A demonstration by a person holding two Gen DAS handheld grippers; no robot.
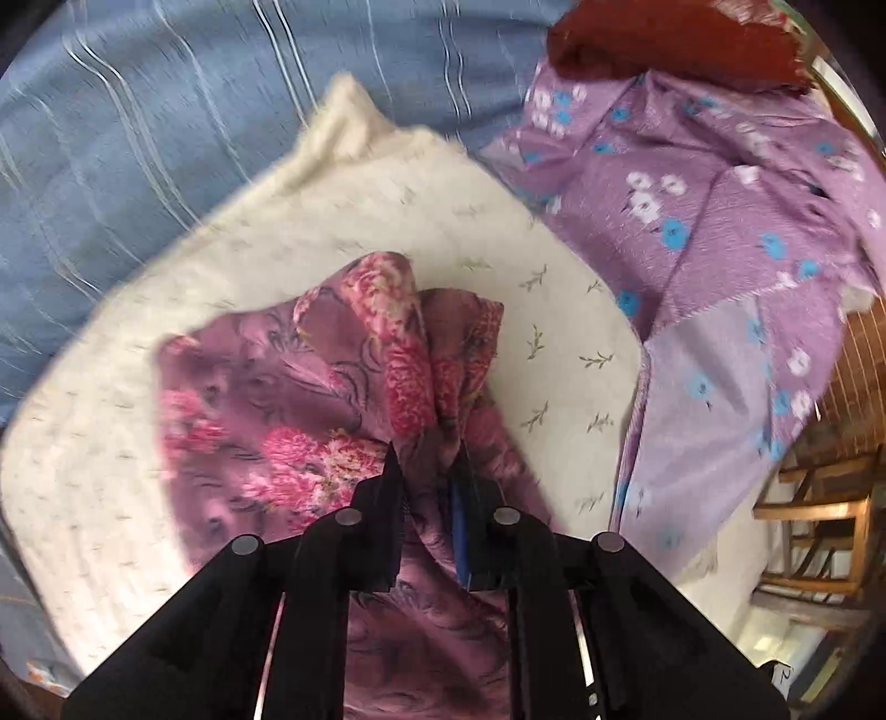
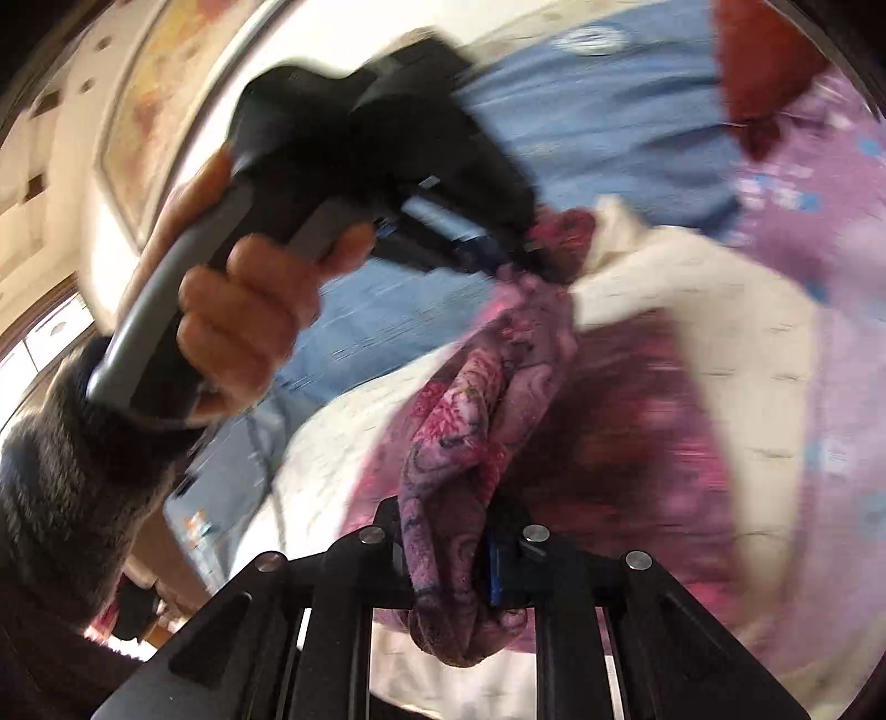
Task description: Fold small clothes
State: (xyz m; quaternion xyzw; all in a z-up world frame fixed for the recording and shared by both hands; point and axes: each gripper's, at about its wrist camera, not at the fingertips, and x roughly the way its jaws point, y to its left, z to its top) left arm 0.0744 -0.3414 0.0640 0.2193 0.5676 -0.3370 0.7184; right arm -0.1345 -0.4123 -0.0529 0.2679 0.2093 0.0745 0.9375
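Both tools are pinching the same piece right now. The left tool (image 1: 429, 459) is pressed together on a bunched corner of the pink floral cloth (image 1: 266, 421), pointing steeply down at it, with fabric gathered up between the pads and more of it trailing back under the tool body. The right tool (image 2: 443, 545) is clamped on another bunch of that cloth (image 2: 470, 421), aimed a lot flatter across the bed.

From the right wrist view you can see the person's left hand (image 2: 249, 332) wrapped round the other tool's handle, dark sleeve (image 2: 61, 471) behind it, and the cloth runs as a twisted rope from one tool up to the other. So the long axis of the garment sits pretty much on the line between the two grips, and neither hand is really nearer: each has its own end.

The cloth itself hangs over a cream pillow (image 1: 443, 232) on a blue striped bedsheet (image 1: 166, 111). A lilac flowered fabric (image 1: 720, 221) lies just beside the pillow, with something dark red (image 1: 664, 44) beyond it.

My guess is that the next bit means pulling the two ends apart to untwist and flatten it before any fold. Lots of blur though, so details are fuzzy.
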